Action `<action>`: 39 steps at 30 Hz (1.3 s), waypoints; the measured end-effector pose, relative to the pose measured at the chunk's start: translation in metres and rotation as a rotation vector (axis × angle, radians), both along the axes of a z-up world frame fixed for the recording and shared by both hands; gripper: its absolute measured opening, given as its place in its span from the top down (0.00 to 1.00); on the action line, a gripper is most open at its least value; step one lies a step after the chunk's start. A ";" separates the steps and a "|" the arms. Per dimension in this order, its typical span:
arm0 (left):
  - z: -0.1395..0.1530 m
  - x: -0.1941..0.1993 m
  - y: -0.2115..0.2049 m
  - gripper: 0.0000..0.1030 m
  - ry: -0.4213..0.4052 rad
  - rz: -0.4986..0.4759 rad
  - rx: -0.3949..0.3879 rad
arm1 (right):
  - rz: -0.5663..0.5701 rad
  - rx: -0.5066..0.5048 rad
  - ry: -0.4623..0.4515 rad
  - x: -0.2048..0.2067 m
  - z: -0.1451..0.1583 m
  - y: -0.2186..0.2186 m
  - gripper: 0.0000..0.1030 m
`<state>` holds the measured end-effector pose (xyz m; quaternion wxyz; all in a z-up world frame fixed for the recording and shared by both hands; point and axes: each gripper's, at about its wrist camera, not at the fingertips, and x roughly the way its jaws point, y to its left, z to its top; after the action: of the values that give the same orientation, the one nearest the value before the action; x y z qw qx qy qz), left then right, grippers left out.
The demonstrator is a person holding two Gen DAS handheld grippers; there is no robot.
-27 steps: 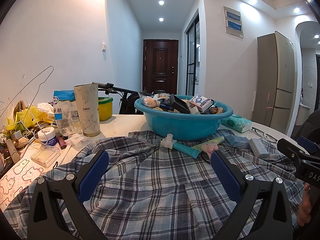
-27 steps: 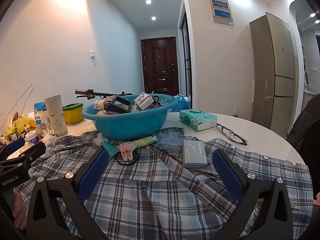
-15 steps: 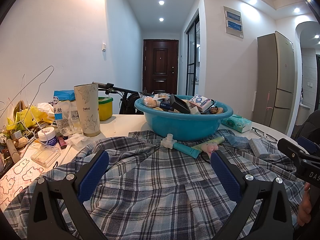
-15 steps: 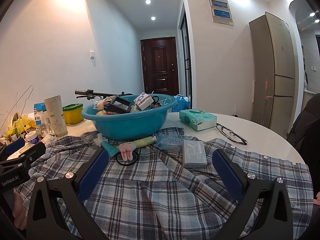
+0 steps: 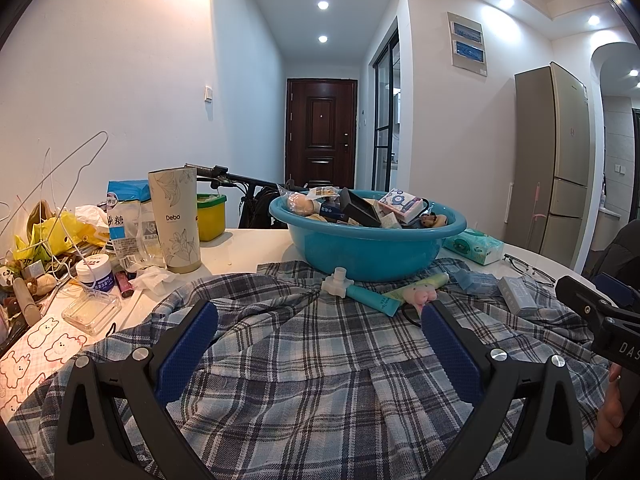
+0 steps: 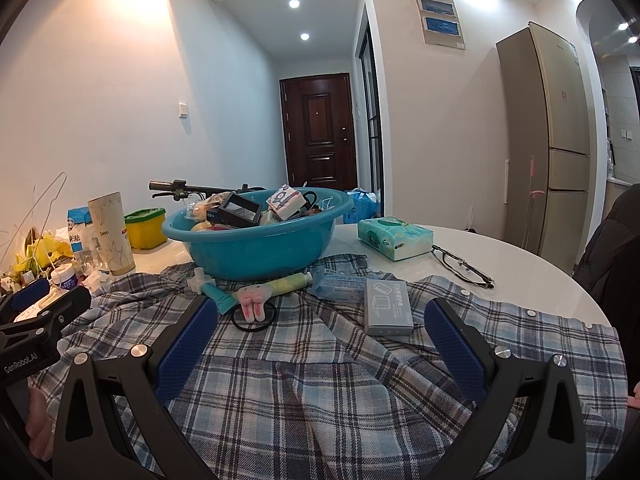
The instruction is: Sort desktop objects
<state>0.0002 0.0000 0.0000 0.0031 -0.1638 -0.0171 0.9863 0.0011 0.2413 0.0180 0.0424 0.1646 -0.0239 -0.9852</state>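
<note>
A plaid shirt [image 5: 304, 368] [image 6: 320, 384] lies spread over the round white table [image 6: 532, 264]. On it stands a teal basin [image 5: 368, 240] [image 6: 256, 244] heaped with small items. In front of the basin lie a teal tube [image 5: 370, 298], a pink plush hair tie [image 6: 253, 306], a pale blue packet [image 6: 340, 282] and a grey box [image 6: 387, 306]. My left gripper [image 5: 318, 322] hovers open above the shirt, nothing between its blue pads. My right gripper [image 6: 320, 320] is open too, just short of the hair tie and grey box.
A tissue pack [image 6: 394, 238] and glasses [image 6: 464, 268] lie on the bare table at right. At left stand a tall patterned cup [image 5: 174, 220], a yellow tub [image 5: 210, 216], a sugar bag [image 5: 122, 218], a white jar [image 5: 94, 274], a clear case [image 5: 92, 310] and wire hangers [image 5: 60, 172].
</note>
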 end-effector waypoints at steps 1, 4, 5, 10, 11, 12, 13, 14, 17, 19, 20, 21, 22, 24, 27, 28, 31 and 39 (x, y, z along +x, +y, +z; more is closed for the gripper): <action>0.000 0.000 0.000 0.00 0.000 0.000 0.000 | 0.000 -0.001 0.000 0.000 0.000 0.000 0.00; 0.000 0.000 0.000 0.00 0.000 0.000 0.000 | 0.000 -0.001 0.000 0.000 0.000 0.000 0.00; 0.000 0.000 0.000 0.00 0.001 0.000 0.000 | 0.000 -0.001 0.000 0.000 0.000 0.000 0.00; 0.000 0.000 0.000 0.00 0.000 0.000 0.000 | 0.000 -0.002 0.000 0.000 0.000 0.000 0.00; 0.000 0.000 0.000 0.00 -0.002 0.000 0.000 | 0.000 -0.002 0.000 0.000 0.000 0.000 0.00; 0.000 0.000 0.000 0.00 -0.001 0.000 0.000 | 0.000 -0.002 0.000 0.000 0.000 0.001 0.00; 0.000 0.000 0.000 0.00 -0.001 0.000 0.001 | 0.000 -0.002 0.000 0.000 0.000 0.001 0.00; 0.000 0.000 0.000 0.00 0.000 0.001 0.000 | 0.000 -0.003 0.000 0.000 0.000 0.001 0.00; 0.000 0.000 0.000 0.00 0.001 0.002 -0.001 | -0.001 -0.003 0.000 0.000 -0.001 0.001 0.00; 0.000 0.000 0.000 0.00 0.000 0.001 -0.001 | 0.000 -0.003 -0.001 0.000 -0.001 0.001 0.00; 0.000 0.000 0.000 0.00 0.000 0.002 -0.001 | 0.000 -0.003 -0.001 -0.001 -0.001 0.001 0.00; 0.000 0.000 0.000 0.00 0.000 0.003 -0.001 | 0.000 -0.003 -0.001 -0.001 -0.001 0.001 0.00; 0.000 0.000 0.000 0.00 0.000 0.004 -0.001 | 0.000 -0.002 -0.001 -0.001 -0.001 0.001 0.00; 0.000 0.001 0.001 0.00 0.000 0.008 -0.003 | 0.000 -0.002 -0.001 -0.001 -0.001 0.001 0.00; 0.003 0.003 0.001 0.00 0.014 0.004 -0.013 | 0.001 0.001 -0.002 -0.001 -0.001 0.000 0.00; 0.001 0.005 0.003 0.00 0.022 0.001 -0.017 | 0.001 0.003 -0.003 -0.001 -0.001 0.000 0.00; 0.002 0.008 0.003 0.00 0.037 0.000 -0.026 | 0.001 0.003 -0.002 -0.001 -0.002 0.000 0.00; 0.002 0.003 0.002 0.00 0.012 0.001 -0.019 | 0.002 0.001 -0.004 -0.001 -0.001 0.000 0.00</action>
<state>0.0028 0.0019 0.0018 0.0011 -0.1579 -0.0077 0.9874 0.0006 0.2409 0.0174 0.0431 0.1664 -0.0233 -0.9848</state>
